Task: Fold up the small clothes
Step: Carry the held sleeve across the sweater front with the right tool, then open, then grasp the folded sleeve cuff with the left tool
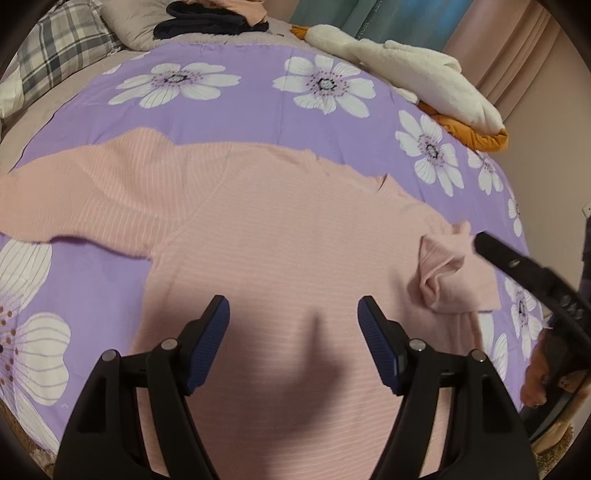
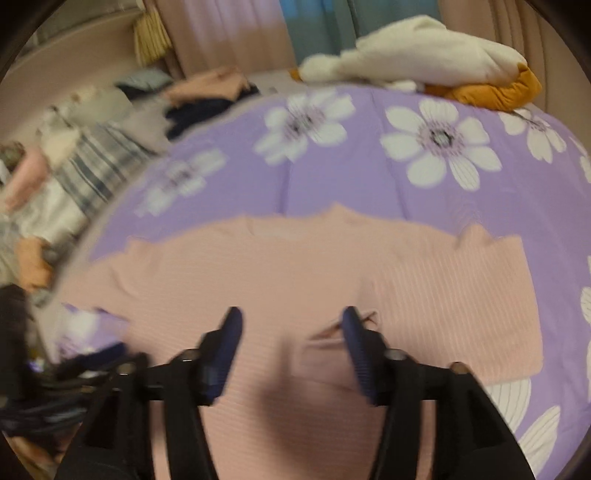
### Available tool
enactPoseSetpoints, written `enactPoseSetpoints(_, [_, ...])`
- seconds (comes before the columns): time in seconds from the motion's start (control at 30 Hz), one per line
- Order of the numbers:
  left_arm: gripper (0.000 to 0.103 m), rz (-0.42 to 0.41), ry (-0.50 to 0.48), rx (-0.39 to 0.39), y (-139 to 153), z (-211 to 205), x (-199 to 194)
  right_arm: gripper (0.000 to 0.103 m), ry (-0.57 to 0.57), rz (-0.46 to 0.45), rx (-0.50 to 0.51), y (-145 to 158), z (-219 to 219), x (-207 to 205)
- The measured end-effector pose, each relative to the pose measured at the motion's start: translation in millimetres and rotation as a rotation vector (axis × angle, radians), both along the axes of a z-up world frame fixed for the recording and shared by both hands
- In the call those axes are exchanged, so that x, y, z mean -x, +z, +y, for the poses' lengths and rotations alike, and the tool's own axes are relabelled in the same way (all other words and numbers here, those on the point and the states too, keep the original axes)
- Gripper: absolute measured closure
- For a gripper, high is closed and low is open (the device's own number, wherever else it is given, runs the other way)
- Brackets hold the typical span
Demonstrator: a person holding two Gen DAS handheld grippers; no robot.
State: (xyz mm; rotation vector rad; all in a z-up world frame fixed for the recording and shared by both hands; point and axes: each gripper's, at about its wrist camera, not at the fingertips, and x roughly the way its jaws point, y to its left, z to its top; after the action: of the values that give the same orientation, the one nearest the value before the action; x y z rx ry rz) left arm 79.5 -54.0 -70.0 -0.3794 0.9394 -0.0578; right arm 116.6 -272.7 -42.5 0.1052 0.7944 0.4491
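A pink ribbed sweater (image 1: 295, 229) lies spread flat on a purple bedspread with white flowers (image 1: 258, 107). Its left sleeve (image 1: 92, 195) stretches out to the left. Its right sleeve (image 1: 450, 280) is bunched and folded back near the body. My left gripper (image 1: 293, 306) hovers open over the sweater's body with nothing between its fingers. One black finger (image 1: 517, 266) of my right gripper reaches in from the right beside the bunched sleeve. In the blurred right wrist view my right gripper (image 2: 291, 317) stands open above the sweater (image 2: 258, 280), with a small raised fold of fabric (image 2: 328, 332) by its right finger.
A white plush blanket over an orange one (image 1: 424, 81) lies at the bed's far right edge. Dark and peach clothes (image 1: 207, 22) are piled at the back. A plaid pillow (image 1: 62, 48) sits at the far left. Pink curtains (image 1: 517, 48) hang behind.
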Motion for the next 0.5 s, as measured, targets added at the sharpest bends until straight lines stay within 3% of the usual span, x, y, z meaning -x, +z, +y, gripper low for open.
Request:
enactPoseSetpoints(0.17, [0.028,-0.023,-0.058,-0.028,10.0,-23.5,-12.8,0.040,-0.131,-0.056,-0.022,11.5,-33.7,-2.1])
enactPoseSetpoints(0.33, [0.028,-0.040,-0.157,-0.079,12.1,-70.0,-36.3,0.040,-0.370,0.042,-0.064,-22.1,-97.4,-16.6])
enactPoseSetpoints(0.5, [0.030,-0.024,-0.286,-0.067,1.2,-117.0,-67.3,0.040,-0.497,0.129,-0.148,-40.8,-138.6,-17.9])
